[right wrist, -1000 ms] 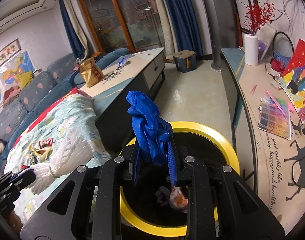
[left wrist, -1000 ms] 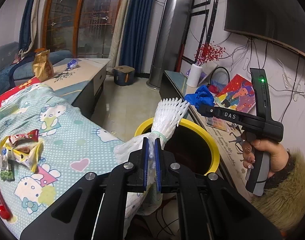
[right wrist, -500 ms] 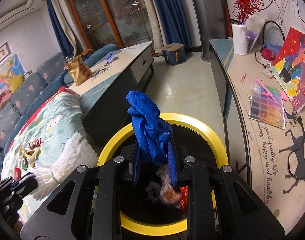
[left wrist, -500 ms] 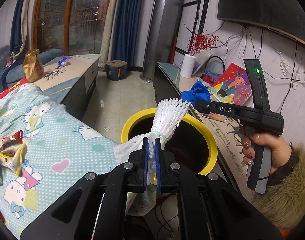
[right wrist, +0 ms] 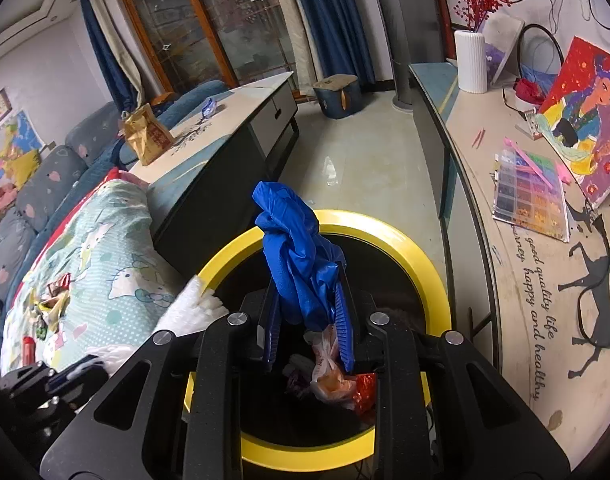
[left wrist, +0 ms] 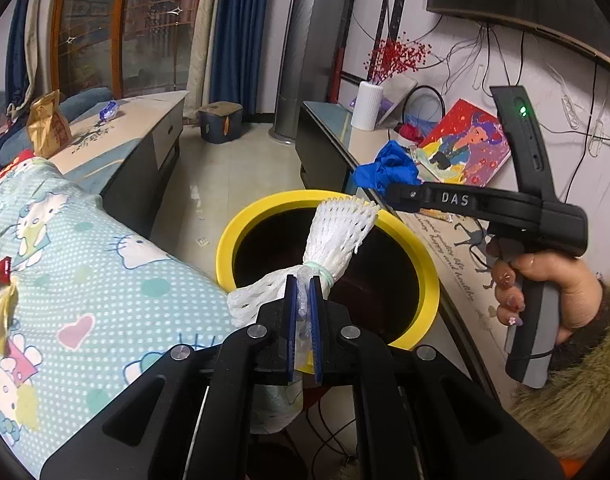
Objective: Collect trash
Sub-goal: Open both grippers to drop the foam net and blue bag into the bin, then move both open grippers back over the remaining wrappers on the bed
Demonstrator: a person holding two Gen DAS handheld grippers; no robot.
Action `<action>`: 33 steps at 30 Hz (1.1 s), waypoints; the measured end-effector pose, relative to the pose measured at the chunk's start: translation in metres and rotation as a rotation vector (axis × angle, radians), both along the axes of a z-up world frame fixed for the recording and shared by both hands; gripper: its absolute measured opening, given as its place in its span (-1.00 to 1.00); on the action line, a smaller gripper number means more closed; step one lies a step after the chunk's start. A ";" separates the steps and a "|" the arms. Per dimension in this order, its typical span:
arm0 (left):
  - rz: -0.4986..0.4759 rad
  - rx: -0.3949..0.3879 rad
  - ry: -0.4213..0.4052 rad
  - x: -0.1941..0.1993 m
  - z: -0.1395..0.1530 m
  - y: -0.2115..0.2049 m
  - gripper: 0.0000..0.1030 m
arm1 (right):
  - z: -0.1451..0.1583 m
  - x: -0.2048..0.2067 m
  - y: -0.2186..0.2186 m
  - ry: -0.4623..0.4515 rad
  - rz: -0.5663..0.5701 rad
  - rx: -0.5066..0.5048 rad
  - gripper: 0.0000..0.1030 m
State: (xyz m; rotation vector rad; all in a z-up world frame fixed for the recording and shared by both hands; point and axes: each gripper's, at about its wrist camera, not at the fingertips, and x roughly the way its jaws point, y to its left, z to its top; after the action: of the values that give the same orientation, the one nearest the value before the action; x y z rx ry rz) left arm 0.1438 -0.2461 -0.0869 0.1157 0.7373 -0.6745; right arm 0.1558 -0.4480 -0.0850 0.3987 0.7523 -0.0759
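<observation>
Where tongs pinch: crumpled blue glove, round yellow-rimmed bin.

The lower end of the white foam net drops behind the left gripper body and cannot be followed. The bin floor is dark in the left wrist view; in the right wrist view the right gripper and the blue glove cover most of its opening, and the wrappers inside are too crumpled to identify. The wrappers on the blanket are cut by the left edge. The person's sleeve runs out of frame.
</observation>
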 end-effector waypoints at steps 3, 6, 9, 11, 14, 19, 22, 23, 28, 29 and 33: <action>-0.001 0.012 0.008 0.005 -0.007 -0.004 -0.88 | -0.001 0.000 -0.002 0.003 -0.005 0.003 -0.66; -0.002 0.026 0.014 0.011 -0.012 -0.007 -0.88 | -0.002 0.000 -0.002 0.004 -0.006 0.006 -0.65; -0.005 0.032 0.015 0.016 -0.015 -0.012 -0.87 | -0.003 0.001 -0.003 0.006 -0.006 0.009 -0.64; -0.002 0.029 0.015 0.019 -0.015 -0.014 -0.87 | -0.005 0.000 -0.004 0.007 -0.005 0.011 -0.64; -0.003 0.009 0.017 0.030 -0.016 -0.014 -0.49 | -0.006 0.000 -0.006 0.005 -0.009 0.023 -0.23; 0.050 -0.033 0.009 0.037 -0.012 -0.002 0.64 | -0.008 -0.002 -0.009 0.000 -0.031 0.035 0.10; 0.086 -0.046 -0.024 0.030 -0.005 0.009 0.86 | -0.009 -0.002 -0.007 0.003 -0.035 0.035 0.14; 0.091 -0.049 -0.031 0.028 -0.004 0.011 0.86 | -0.009 -0.001 -0.006 0.005 -0.032 0.031 0.14; 0.134 -0.053 -0.058 0.019 0.005 0.026 0.87 | -0.006 0.000 0.008 0.004 -0.002 0.003 0.18; 0.146 -0.052 -0.063 0.017 0.006 0.029 0.87 | -0.005 0.000 0.010 0.003 0.004 -0.003 0.19; 0.185 -0.046 -0.086 0.010 0.011 0.044 0.87 | 0.002 0.001 0.024 -0.012 0.043 -0.023 0.20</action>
State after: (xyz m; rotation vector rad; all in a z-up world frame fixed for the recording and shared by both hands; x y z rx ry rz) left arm 0.1539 -0.2022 -0.0754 0.0335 0.6410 -0.5061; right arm 0.1563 -0.4240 -0.0828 0.3607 0.7473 -0.0421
